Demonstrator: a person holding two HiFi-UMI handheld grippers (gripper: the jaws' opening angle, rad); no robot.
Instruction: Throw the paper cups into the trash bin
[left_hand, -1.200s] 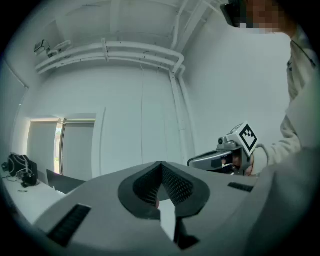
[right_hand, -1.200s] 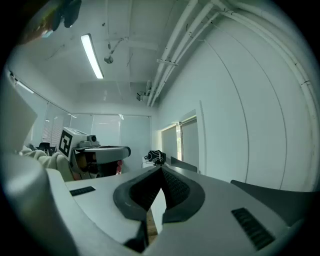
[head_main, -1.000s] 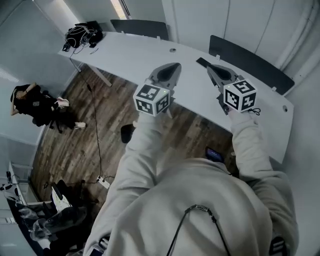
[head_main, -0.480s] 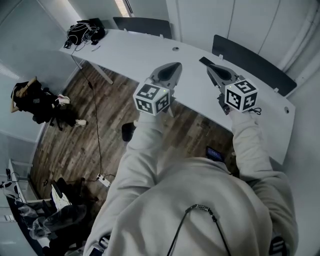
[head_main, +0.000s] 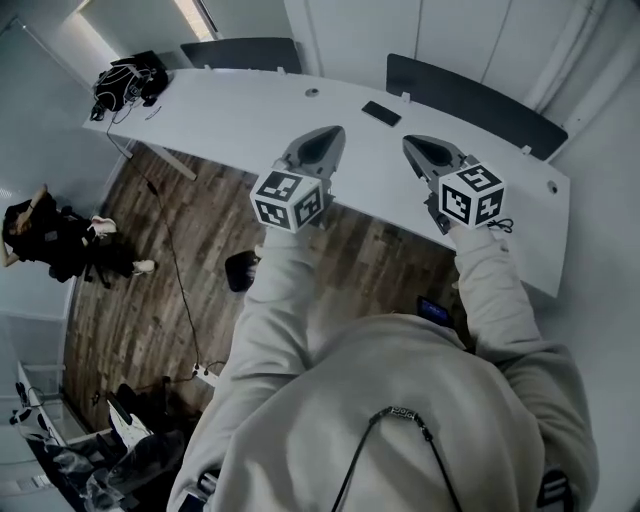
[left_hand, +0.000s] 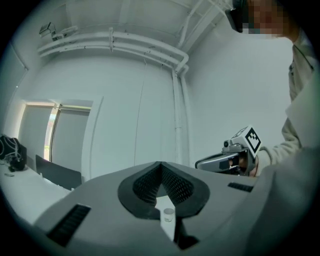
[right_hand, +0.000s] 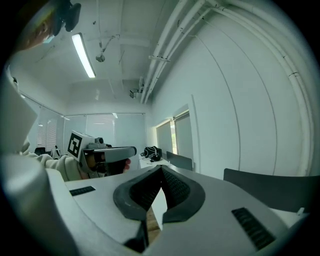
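Observation:
No paper cup or trash bin shows clearly in any view. In the head view both grippers hover side by side over the near edge of a long white table (head_main: 230, 120). My left gripper (head_main: 330, 135) is shut with nothing held, its pads meeting at the tip (left_hand: 160, 165). My right gripper (head_main: 412, 146) is likewise shut and holds nothing (right_hand: 161, 170). Each gripper view shows the other gripper level beside it: the right gripper (left_hand: 200, 163) and the left gripper (right_hand: 133, 149). Below the left gripper's pads a small pale round thing (left_hand: 169, 215) sits on the table; I cannot tell what it is.
A black phone (head_main: 381, 113) lies on the table and a black bag (head_main: 125, 80) sits at its far left end. Two dark chairs (head_main: 465, 95) (head_main: 240, 52) stand behind it. On the wooden floor are a dark round object (head_main: 240, 270), cables, and a person (head_main: 50, 235) at the left.
The head view has swung, so the table and floor sit further left and up in the picture. Both grippers stay shut, side by side, shifted slightly up and left.

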